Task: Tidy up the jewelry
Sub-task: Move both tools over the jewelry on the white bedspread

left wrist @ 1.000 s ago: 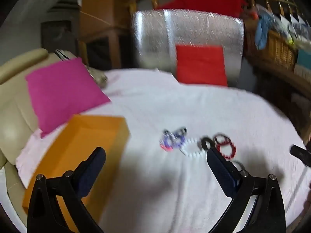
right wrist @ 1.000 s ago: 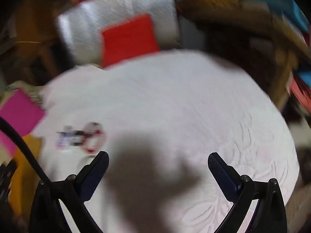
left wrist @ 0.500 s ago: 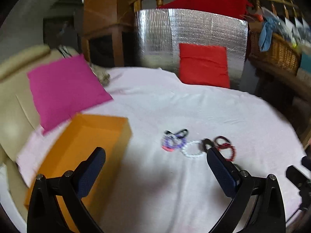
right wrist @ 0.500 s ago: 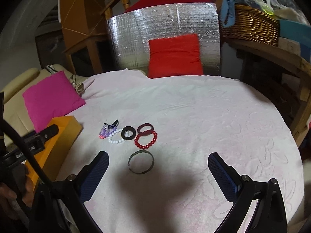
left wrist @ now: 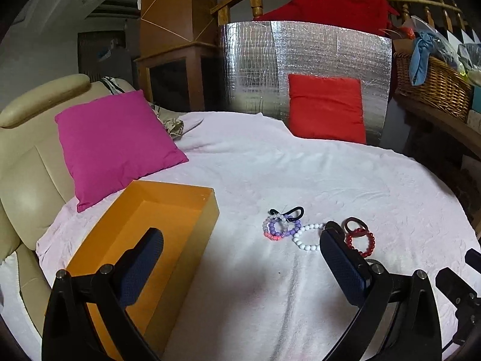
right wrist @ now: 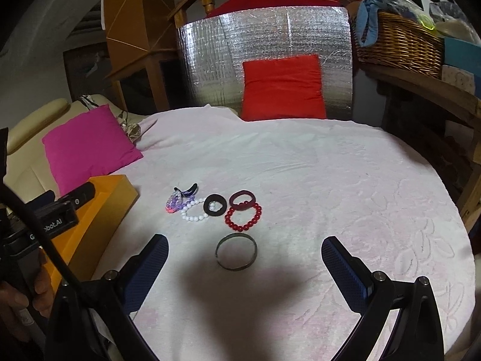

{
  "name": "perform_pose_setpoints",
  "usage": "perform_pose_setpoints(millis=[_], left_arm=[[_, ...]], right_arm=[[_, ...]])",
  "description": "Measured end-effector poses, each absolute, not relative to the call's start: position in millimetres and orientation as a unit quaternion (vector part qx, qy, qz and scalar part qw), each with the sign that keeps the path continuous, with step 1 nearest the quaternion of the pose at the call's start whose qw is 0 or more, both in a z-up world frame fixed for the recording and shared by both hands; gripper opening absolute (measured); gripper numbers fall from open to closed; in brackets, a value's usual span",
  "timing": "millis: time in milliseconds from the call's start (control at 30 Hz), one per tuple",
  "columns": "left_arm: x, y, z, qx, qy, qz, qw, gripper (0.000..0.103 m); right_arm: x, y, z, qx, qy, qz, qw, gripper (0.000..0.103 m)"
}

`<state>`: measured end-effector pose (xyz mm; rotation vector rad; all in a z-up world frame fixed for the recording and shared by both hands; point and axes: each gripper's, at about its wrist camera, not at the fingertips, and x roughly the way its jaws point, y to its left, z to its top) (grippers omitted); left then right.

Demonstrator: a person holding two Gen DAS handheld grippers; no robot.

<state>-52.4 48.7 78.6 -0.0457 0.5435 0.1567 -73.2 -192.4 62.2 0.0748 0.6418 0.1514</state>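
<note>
Several bracelets lie together on the pink-white cloth (right wrist: 330, 180): a purple and pink bead bracelet (right wrist: 176, 203) (left wrist: 278, 228), a white bead bracelet (right wrist: 195, 212) (left wrist: 306, 237), a black ring (right wrist: 215, 204), a dark red ring (right wrist: 242, 200) (left wrist: 354, 225), a red bead bracelet (right wrist: 243, 215) (left wrist: 362, 240) and a dark metal bangle (right wrist: 237, 255). An open orange box (left wrist: 144, 240) (right wrist: 105, 204) stands to their left. My left gripper (left wrist: 240, 261) is open and empty, near the box. My right gripper (right wrist: 245, 270) is open and empty, just short of the bangle.
A pink cushion (left wrist: 117, 144) leans on a beige sofa (left wrist: 27, 162) at the left. A red cushion (left wrist: 326, 108) rests against a silver foil panel (left wrist: 300, 60) at the back. A wicker basket (right wrist: 399, 42) sits on a wooden shelf at the right.
Both views have settled from blur to sharp. The right gripper has swung left, so the bracelets now lie in front of it. The left gripper has shifted only slightly.
</note>
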Motion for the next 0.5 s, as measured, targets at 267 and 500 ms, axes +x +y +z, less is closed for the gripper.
perform_pose_setpoints(millis=[267, 500], left_arm=[[-49.2, 45.9, 76.1, -0.013, 0.277, 0.085, 0.957, 0.103], [-48.1, 43.5, 70.2, -0.009, 0.28, 0.087, 0.956, 0.103]], right_arm=[[-70.4, -186.4, 58.2, 0.032, 0.317, 0.079, 0.944, 0.103], [-68.6, -184.6, 55.2, 0.033, 0.322, 0.083, 0.943, 0.103]])
